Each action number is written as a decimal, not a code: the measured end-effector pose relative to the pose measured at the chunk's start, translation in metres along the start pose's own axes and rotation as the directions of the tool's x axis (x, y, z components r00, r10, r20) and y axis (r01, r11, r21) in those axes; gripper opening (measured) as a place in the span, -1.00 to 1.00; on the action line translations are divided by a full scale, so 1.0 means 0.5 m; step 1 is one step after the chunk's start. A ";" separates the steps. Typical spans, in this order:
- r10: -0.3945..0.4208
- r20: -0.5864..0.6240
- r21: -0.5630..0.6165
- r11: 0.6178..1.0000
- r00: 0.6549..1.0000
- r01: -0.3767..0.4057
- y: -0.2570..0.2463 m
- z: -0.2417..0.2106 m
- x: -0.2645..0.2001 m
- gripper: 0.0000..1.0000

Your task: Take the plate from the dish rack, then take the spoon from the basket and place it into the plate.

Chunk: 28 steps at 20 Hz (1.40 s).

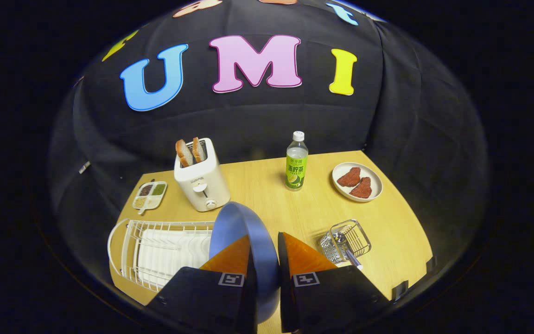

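A blue plate [237,222] stands on edge between my fingers, lifted above the table, with my gripper [264,253] shut on its rim. The white wire dish rack [155,250] lies to the left of the fingers, its slots bare. To the right of the fingers a small wire basket [348,239] sits on the wooden table, and the spoon [346,253] rests in it with its handle sticking out toward me.
Beyond the plate stand a white toaster [202,183] with two bread slices, a green-labelled bottle [296,162], and a white dish with two red pieces [357,182]. A small divided tray [149,195] lies left of the toaster. The table's edge [415,278] runs close on the right.
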<state>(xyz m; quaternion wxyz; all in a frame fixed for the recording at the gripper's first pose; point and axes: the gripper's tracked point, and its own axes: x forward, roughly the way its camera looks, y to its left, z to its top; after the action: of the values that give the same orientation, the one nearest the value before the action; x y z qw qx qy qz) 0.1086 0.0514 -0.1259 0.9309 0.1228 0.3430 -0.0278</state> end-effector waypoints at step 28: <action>0.420 -0.277 0.230 0.902 0.864 -0.364 -0.333 -0.353 0.064 -0.49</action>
<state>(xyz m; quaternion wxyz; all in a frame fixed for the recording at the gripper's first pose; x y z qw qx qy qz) -0.0010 -0.0649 -0.3112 0.8349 0.2721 0.4532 0.1536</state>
